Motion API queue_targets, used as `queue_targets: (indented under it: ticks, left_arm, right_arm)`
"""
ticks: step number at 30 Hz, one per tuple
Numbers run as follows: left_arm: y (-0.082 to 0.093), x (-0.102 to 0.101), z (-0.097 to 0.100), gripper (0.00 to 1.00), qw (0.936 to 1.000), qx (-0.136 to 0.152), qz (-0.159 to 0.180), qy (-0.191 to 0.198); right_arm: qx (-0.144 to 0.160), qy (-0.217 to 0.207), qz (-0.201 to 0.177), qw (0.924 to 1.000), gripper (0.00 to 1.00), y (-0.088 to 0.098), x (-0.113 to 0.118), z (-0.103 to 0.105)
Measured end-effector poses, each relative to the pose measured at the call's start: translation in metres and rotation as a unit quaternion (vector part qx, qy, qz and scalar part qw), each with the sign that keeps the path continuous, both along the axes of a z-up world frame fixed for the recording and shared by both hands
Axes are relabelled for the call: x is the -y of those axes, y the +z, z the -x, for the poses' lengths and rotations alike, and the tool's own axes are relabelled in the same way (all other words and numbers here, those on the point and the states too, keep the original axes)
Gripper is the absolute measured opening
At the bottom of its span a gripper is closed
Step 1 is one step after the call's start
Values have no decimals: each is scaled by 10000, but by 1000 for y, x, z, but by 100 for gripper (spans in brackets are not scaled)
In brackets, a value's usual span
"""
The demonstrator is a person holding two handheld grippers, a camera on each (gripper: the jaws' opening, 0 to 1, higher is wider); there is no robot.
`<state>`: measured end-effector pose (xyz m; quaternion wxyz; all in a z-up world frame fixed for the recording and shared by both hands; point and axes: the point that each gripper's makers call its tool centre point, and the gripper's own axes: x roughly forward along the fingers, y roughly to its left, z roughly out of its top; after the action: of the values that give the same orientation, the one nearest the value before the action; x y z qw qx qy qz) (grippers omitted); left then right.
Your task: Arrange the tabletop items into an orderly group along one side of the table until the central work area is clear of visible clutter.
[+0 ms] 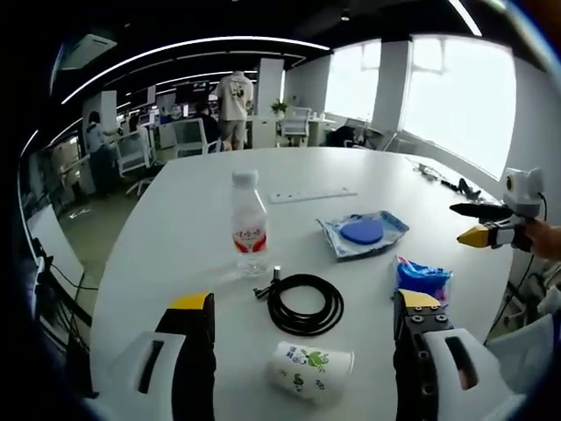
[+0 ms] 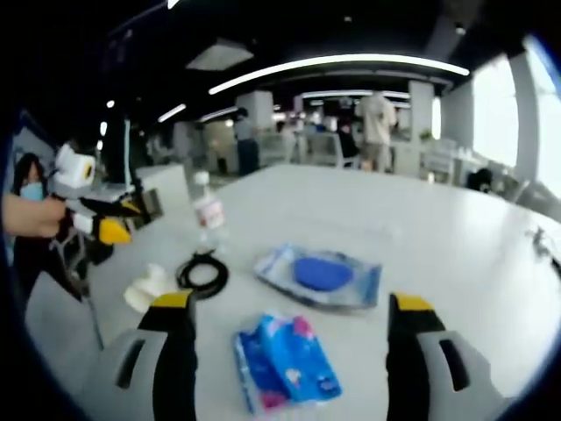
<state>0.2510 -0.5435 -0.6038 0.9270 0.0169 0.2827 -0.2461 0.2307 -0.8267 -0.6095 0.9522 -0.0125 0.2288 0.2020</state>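
With both my left claw (image 1: 302, 320) and right claw (image 2: 289, 329) open and empty, I judge the tipped white paper cup (image 1: 311, 371), lying at six o'clock of the black coiled cable (image 1: 304, 303), liable to roll if nudged.

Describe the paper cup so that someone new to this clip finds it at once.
On the white table, look nearest the left gripper, just below the coiled black cable. The paper cup lies on its side there, white with green print, unlike the upright water bottle.

On the table (image 1: 184, 219), we find a bottle (image 1: 249, 224) just behind a coiled cable (image 1: 305, 303), a tipped cup (image 1: 308, 371) at the near edge, and two packets (image 1: 363, 233) (image 1: 422, 279) toward the right edge.
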Motion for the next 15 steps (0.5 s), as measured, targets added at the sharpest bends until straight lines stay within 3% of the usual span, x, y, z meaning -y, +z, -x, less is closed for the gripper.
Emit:
queue_targets:
  ticks: [8,15]
  left_arm:
    - [1,-6,-1,85,10000,6,75,16]
    - [-10,-13,4,86,9998,-125,73,-108]
  right_arm:
    - [-73,-30,4,10000,88,-1,-5,6]
    - [-203,-32,59,9998,88,-11,-7,16]
